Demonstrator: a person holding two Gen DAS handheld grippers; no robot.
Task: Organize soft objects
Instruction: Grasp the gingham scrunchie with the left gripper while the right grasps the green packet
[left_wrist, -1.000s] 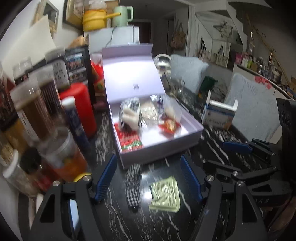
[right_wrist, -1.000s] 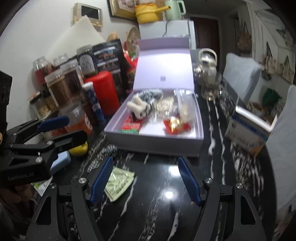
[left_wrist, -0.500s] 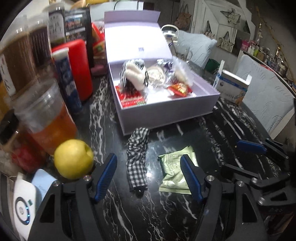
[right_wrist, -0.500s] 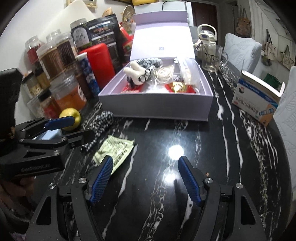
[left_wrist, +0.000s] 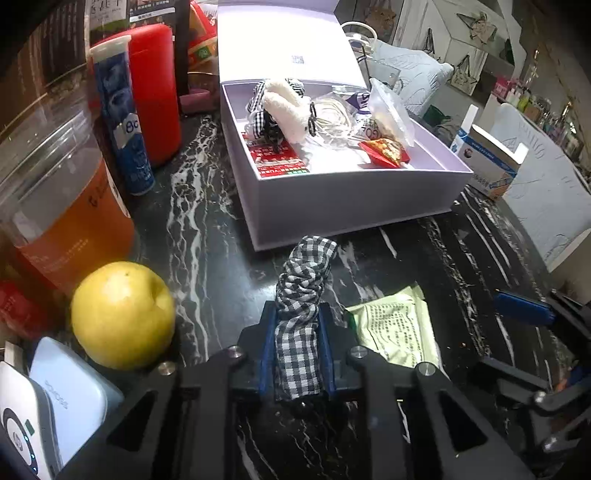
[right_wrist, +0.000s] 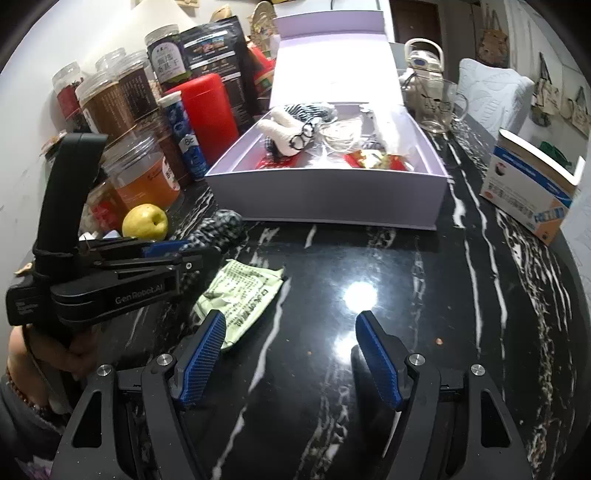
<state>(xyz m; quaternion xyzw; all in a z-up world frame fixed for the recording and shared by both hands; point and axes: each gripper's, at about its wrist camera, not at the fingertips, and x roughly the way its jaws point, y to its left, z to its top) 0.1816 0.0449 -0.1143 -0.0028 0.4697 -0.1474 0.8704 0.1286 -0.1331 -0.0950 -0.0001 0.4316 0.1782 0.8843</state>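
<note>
While clamped in left gripper (left_wrist: 297, 345): 1 checked scrunchie (left_wrist: 303, 291), 1 green sachet (left_wrist: 397, 332) beside.

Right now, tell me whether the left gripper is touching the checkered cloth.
Touching: in the left wrist view, the left gripper is shut on the checkered cloth, both pads pressing it.

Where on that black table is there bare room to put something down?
The widest bare stretch of the black table lies in front of the open box, between the green packet and the blue-and-white carton. The left side is crowded: jars, a red canister and a yellow fruit.
</note>
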